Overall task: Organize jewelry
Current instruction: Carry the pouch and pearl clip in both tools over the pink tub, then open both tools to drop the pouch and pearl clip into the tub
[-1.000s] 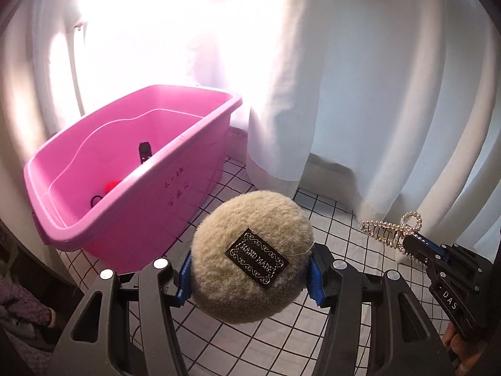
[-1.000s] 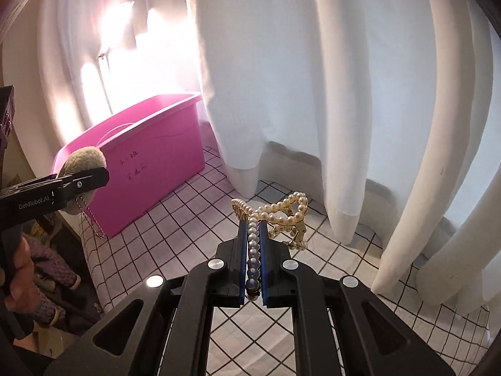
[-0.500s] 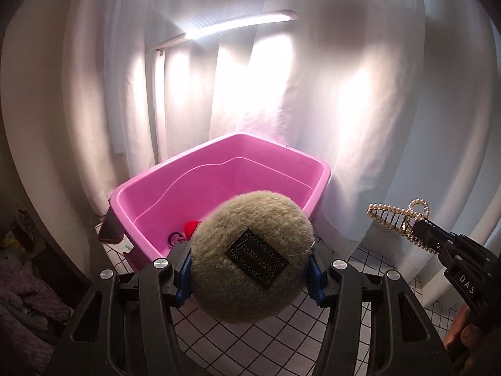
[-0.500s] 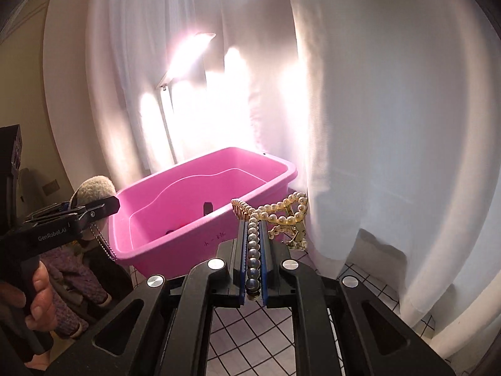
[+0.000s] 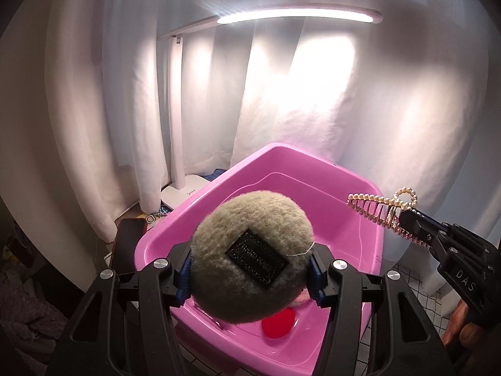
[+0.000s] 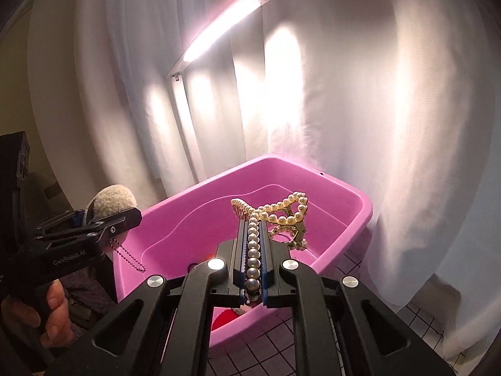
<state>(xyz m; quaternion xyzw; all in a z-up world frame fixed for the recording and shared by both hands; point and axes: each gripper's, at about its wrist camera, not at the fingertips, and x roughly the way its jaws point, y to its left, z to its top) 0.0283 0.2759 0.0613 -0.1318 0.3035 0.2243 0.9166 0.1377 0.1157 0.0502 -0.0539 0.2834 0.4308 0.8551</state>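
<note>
Both tongs are loaded and poised over the pink tub (image 5: 353, 185): the left tongs (image 5: 250, 269) stand about half open, their blue pads pressed to either side of a fluffy beige pom-pom (image 5: 250, 250) that bears a dark label and, as the right wrist view shows, trails a short ball chain (image 6: 130, 258); the right tongs (image 6: 253, 269) are closed tight on a pearl hair claw (image 6: 272, 216), a row of pearls pinched between the pads and the claw's teeth and loop sticking out beyond the tips. The step in hand looks like the delivery stage of tidying the jewelry, each piece carried to the tub, which sits on the checked bench (image 6: 266, 357) before a white curtain (image 5: 407, 109) under a lit desk lamp (image 5: 297, 17). A red object (image 5: 278, 326) already lies on the tub floor (what it is I cannot tell). The pom-pom hangs above the near part of the tub, the claw over its right side. Each gripper points forward and tilted down toward the tub's interior, a hand (image 6: 53, 310) wrapped round the left handle. Next, I judge, comes a small lowering inside the rim and an opening of the pads, taking care the chain and the claw's teeth do not snag on the pads as they let go.
</note>
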